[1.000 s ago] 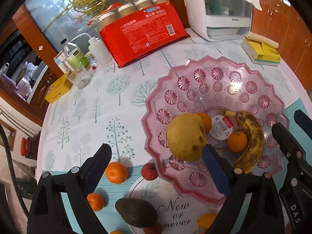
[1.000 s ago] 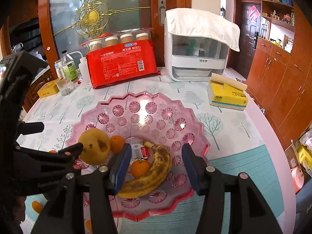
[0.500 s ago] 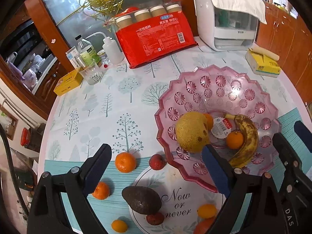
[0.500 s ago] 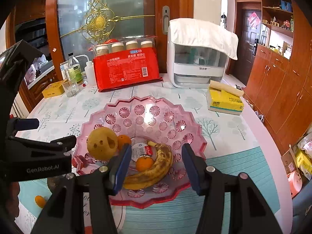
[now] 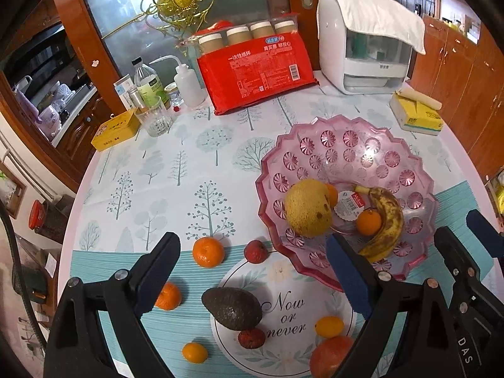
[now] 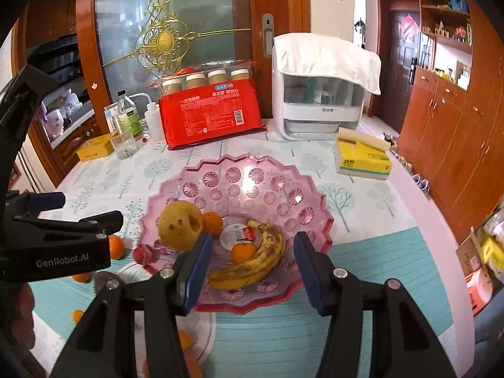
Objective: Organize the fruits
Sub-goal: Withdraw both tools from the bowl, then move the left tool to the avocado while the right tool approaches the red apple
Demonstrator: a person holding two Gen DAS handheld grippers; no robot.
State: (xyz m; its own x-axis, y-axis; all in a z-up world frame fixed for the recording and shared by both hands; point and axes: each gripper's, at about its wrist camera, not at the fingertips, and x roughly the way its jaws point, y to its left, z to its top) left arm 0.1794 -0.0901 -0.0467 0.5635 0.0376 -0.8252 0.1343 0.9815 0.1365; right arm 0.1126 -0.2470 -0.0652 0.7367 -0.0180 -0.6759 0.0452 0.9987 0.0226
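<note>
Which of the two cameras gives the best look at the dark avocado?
The left wrist view. The avocado lies in full sight there, on the round white mat between the open fingers of the left gripper. In the right wrist view it is hidden behind the left gripper's body, so its shape cannot be judged.

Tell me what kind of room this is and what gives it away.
Most likely a home dining room or kitchen-side area. A round table with a tree-print cloth holds a pink fruit bowl, a pack of paper cups and a tissue pack; wooden cabinets line the wall.
</note>
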